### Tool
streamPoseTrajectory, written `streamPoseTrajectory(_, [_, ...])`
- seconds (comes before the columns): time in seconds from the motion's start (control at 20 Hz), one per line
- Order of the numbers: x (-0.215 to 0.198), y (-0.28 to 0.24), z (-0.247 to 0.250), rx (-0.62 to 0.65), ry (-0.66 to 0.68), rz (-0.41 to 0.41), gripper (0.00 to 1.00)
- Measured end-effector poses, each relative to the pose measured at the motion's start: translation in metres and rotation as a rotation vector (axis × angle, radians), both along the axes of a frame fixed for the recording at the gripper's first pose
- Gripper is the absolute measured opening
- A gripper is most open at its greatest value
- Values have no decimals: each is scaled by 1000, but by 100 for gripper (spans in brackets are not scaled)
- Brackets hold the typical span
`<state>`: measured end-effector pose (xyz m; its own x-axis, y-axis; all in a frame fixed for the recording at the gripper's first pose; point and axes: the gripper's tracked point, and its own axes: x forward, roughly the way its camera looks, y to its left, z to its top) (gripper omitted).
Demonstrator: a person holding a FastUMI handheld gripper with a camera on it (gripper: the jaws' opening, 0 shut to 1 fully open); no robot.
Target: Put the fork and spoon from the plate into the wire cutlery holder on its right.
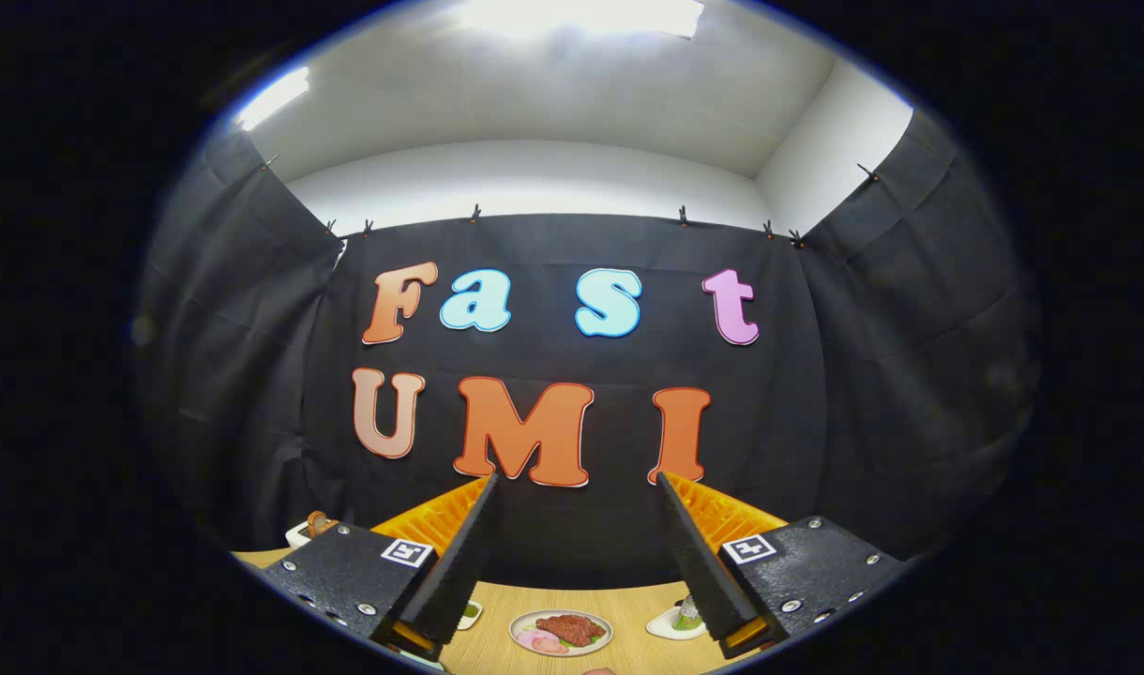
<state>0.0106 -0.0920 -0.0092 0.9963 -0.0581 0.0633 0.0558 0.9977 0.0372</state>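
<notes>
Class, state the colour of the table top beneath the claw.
Light wood, seen in the gripper view between the open claw fingers.

The hand-held two-finger gripper [577,483] was raised and aimed level, well above the tabletop. Its fingers [459,553] stood spread wide apart (the gap between them bare), tips angled slightly inward, gripping nothing and touching nothing.

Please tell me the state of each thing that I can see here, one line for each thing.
claw: open, fingers wide apart, nothing between them, held above the table.
plate: lies flat on the table between the fingers, with food on it.
small dish: lies on the table beside the right finger, partly hidden by it.
table: wooden top, bears the dishes.
</notes>
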Motion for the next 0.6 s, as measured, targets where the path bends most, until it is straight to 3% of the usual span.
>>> streamPoseTrajectory(0.6, [-12,-6,-12,16,30,7,96])
